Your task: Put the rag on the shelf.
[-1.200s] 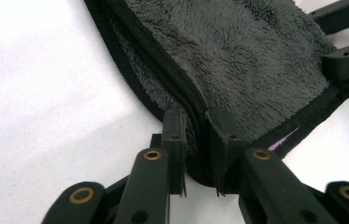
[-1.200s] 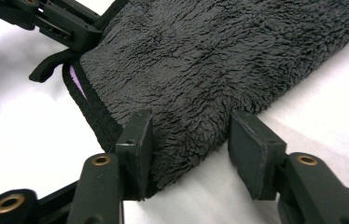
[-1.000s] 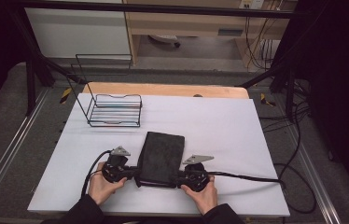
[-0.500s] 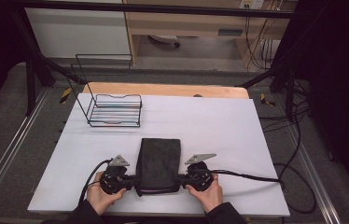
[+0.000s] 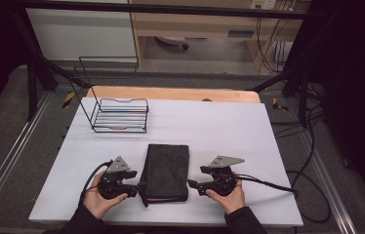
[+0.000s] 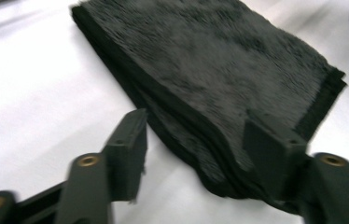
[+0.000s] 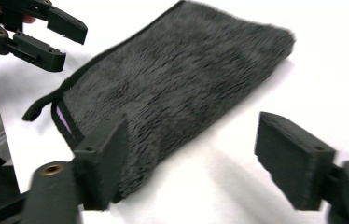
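Folded black towel (image 5: 166, 171) lying flat on the white table (image 5: 210, 122), low in the centre of the high view, long side running away from the camera. Fluffy pile on top, a thin pink strip showing at the near edge.

Left gripper (image 5: 134, 187) at lower left of that view, just beside the towel's near left corner, held by a hand (image 5: 97, 200) entering from the bottom edge. Jaws released, just been opening; in the left gripper view (image 6: 196, 154) spread apart, with the towel's corner reaching in between them, right jaw against the folded edge, left jaw clear of the cloth over bare table. No squeeze on the fabric.

Right gripper (image 5: 192, 185) at lower right of centre, tips close to the towel's near right edge, in a hand (image 5: 229, 197) also coming up from the bottom. Jaws likewise released, just been opening; in the right gripper view (image 7: 191, 158) wide apart, left jaw overlapping the towel's edge, right jaw over bare white table. Other gripper's black jaws visible at upper left of that view.

Black wire rack (image 5: 119, 114) standing in the upper left part of the table, well apart from the towel. Black cable (image 5: 268, 184) trailing right from the right gripper.
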Tool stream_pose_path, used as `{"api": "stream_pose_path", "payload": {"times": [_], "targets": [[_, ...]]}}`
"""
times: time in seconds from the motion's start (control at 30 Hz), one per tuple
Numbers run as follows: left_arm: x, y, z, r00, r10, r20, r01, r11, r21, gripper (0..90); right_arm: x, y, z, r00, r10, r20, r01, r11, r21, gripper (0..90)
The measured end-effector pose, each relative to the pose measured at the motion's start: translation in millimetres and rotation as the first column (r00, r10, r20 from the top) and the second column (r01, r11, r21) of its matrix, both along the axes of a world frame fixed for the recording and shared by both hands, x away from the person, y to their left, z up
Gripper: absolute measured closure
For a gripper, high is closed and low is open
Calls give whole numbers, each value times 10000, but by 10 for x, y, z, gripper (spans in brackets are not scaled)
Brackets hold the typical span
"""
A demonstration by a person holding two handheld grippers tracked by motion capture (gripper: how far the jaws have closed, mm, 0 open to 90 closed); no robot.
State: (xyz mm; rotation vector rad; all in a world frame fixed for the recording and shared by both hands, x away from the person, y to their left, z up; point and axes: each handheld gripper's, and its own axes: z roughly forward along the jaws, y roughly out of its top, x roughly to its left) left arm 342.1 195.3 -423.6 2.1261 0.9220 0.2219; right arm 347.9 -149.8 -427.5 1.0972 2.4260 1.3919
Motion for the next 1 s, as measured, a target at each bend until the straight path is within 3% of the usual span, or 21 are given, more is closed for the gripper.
{"api": "stream_pose_path", "payload": {"times": [0.17, 0.33, 0.47, 1.0], "targets": [[117, 58, 20, 10000, 84, -36, -85, 9999, -112, 255, 81, -117, 16, 9999, -155, 18, 155, 9999, 40, 107], [226, 84, 81, 10000, 46, -26, -46, 9999, -136, 119, 125, -187, -7, 9995, -311, 5, 311, 9995, 46, 65], [309, 91, 119, 9999, 105, 65, -104, 9999, -12, 82, 135, -193, -7, 9993, -379, 30, 380, 9993, -51, 53], [810, -179, 115, 9956, 890, 278, -908, 9933, 719, 119, 142, -194, -12, 9987, -510, 14, 510, 9985, -222, 41]]}}
